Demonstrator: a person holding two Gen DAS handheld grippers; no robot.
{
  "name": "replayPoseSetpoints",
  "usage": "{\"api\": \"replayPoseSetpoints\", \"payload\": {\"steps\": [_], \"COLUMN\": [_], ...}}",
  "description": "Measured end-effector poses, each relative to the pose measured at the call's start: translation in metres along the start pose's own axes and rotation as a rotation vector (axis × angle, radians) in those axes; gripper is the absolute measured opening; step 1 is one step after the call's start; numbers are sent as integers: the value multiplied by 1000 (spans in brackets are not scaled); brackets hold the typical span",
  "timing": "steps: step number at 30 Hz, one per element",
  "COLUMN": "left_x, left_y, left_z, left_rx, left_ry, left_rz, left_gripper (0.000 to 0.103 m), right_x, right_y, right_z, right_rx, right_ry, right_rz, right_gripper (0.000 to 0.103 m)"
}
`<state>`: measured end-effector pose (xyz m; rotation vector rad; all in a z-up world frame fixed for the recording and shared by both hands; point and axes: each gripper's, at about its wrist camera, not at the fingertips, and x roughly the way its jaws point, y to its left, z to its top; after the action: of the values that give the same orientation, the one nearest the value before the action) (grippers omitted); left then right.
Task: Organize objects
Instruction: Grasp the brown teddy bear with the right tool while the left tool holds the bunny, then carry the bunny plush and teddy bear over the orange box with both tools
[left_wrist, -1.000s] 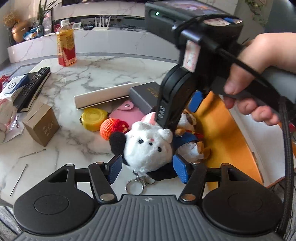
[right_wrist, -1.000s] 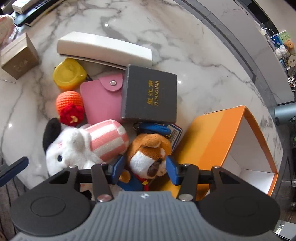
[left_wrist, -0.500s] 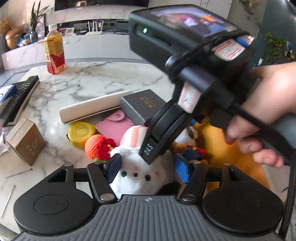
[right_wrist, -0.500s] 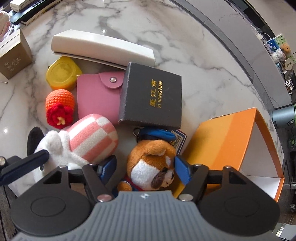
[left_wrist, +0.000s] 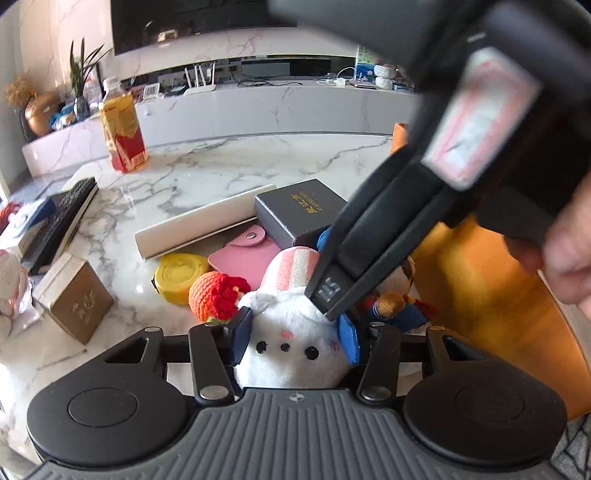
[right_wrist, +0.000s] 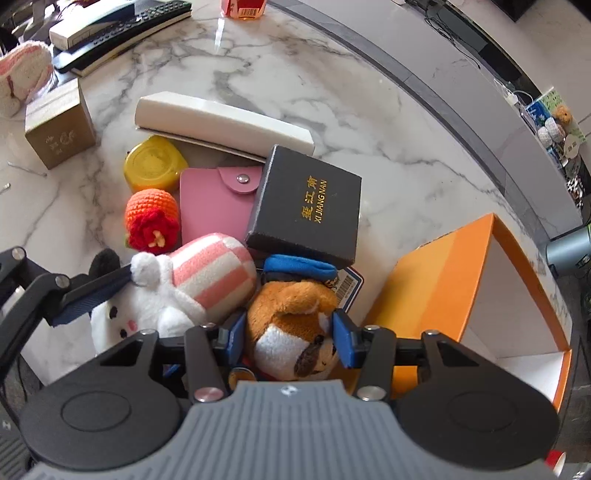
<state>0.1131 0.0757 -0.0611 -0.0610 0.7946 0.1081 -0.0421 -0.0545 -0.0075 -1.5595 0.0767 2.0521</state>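
My left gripper (left_wrist: 295, 339) is closing its jaws, and both blue pads press the sides of the white plush animal (left_wrist: 291, 350) with the pink-striped ear, which lies on the marble table. Beside it, my right gripper (right_wrist: 286, 341) is also closing, its pads squeezing the head of the brown plush dog (right_wrist: 291, 314). The two toys lie side by side and touching. In the left wrist view the right gripper's body (left_wrist: 369, 251) looms just above the white plush. An open orange box (right_wrist: 443, 277) stands to the right of the dog.
Behind the toys lie a dark grey box (right_wrist: 306, 206), a pink wallet (right_wrist: 210, 206), a crocheted orange ball (right_wrist: 151, 210), a yellow tape measure (right_wrist: 155, 166) and a long white box (right_wrist: 221, 125). A tan box (right_wrist: 59, 129), remotes (right_wrist: 129, 26) and a drink bottle (left_wrist: 123, 136) sit farther off.
Both grippers' jaws have narrowed onto their toys after briefly widening. The left gripper has sunk closer over the white plush, and the right gripper has shifted over the dog's head.
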Motion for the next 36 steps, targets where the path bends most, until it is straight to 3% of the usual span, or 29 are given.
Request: {"api": "replayPoseSetpoints", "payload": {"steps": [4,9,13,19,23,28,31,36], "left_x": [0,-1,-2,-23,-35,-48,-62,-80], "left_y": [15,15,24,24,32,27,20,2], "left_z": [4,5,4,3,7,19,29,49], "left_rx": [-132,-179,-247,-287,-355,-328,-310,-298], "left_ry": [29,44,60,-26,-42,-72,-102,-127], "left_rz": [-15,-20,-71,-31,-39,-33,-43,-55], "left_gripper": [57,56,56,55,55,55,55,55], "right_x": [-13,-27,-30,-46,-67,-88,-108,-141], "right_y": [-4,-6,-12,-18,-15,-21,-29,-57], "right_z": [-14,-27,-34,-41,-44,-52,-64,-81], "right_rx": [79,148,182,218,201,235,278,331], "right_ry": [-9,-72,-95,-153,-211,-272,-354,-430], "right_rz": [76,62,81,117,108,118,118,144], "right_gripper": [51,50,50,50,50,50,50,49]}}
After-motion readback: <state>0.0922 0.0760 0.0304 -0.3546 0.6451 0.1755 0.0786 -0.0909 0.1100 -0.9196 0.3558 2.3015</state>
